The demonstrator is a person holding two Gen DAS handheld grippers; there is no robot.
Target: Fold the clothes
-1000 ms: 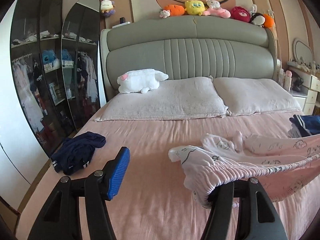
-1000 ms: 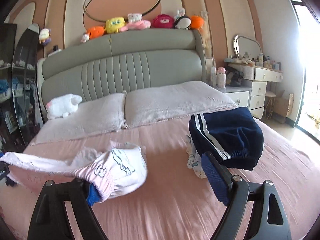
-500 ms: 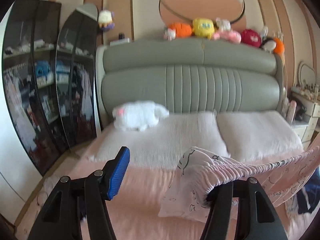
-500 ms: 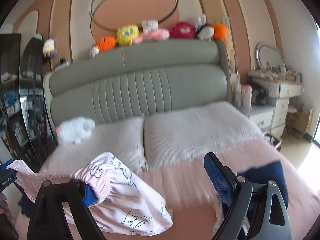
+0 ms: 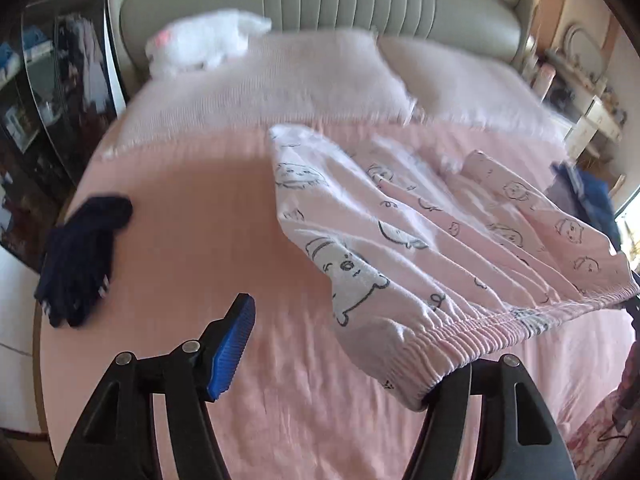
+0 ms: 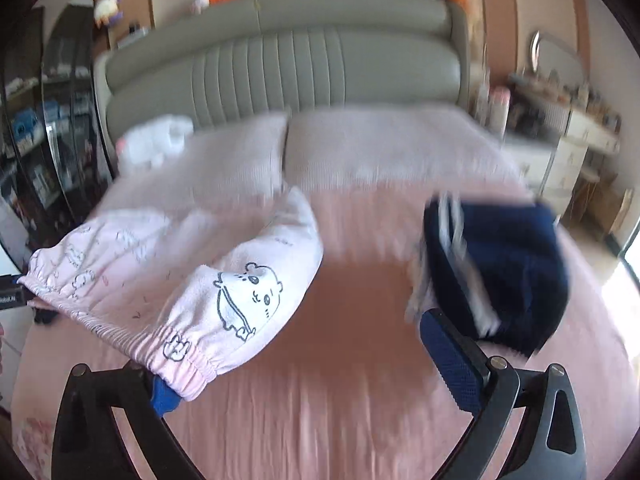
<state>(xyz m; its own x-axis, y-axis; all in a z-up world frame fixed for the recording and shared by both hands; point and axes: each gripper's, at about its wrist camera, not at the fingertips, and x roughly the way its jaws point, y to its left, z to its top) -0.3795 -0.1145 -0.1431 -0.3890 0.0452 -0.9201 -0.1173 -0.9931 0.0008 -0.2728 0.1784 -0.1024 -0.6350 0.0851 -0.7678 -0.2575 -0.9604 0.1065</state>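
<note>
Over the pink bed point(image 5: 208, 208), both claws open wider: left gripper point(image 5: 340, 364) and right gripper point(image 6: 308, 364) each wear the pink trousers' point(image 5: 420, 240) waistband hooked over one finger.

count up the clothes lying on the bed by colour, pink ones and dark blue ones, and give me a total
Pink: 1, the pink printed garment, its waistband stretched between the left gripper and the right gripper.
Dark blue: 2, the crumpled navy garment and the navy striped garment.
Total: 3
</note>
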